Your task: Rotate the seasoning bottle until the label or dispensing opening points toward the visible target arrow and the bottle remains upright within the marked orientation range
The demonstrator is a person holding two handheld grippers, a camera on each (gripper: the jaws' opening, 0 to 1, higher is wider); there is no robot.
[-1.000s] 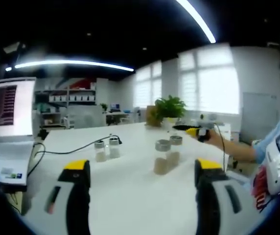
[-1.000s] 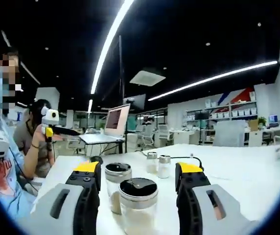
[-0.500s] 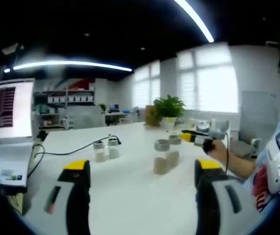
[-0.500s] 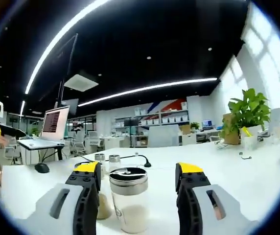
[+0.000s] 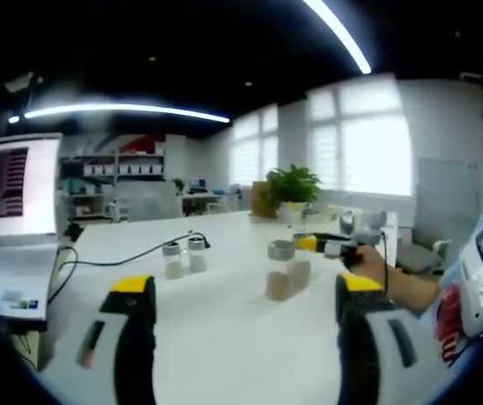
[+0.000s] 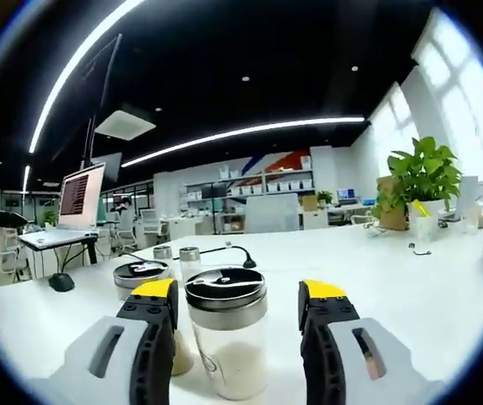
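Note:
A clear seasoning bottle (image 6: 226, 337) with a steel cap and pale powder inside stands upright on the white table (image 6: 410, 295). My right gripper (image 6: 237, 291) is open, and its yellow-tipped jaws flank the bottle with a gap on each side. A second capped bottle (image 6: 139, 274) stands just behind the left jaw. In the left gripper view both bottles (image 5: 279, 272) stand mid-table. The right gripper (image 5: 333, 243) reaches them from the right, held by a hand (image 5: 368, 260). My left gripper (image 5: 246, 287) hangs open over bare table, well short of them.
Two small shakers (image 5: 184, 257) and a black cable (image 5: 115, 260) lie left of the bottles. A laptop (image 5: 13, 198) stands at the table's left edge, with a mouse (image 6: 60, 281) near it. A potted plant (image 5: 290, 184) sits at the far end.
The right gripper swung round from facing the person and came in close, so the nearer bottle now sits between its jaws. The left gripper has not moved.

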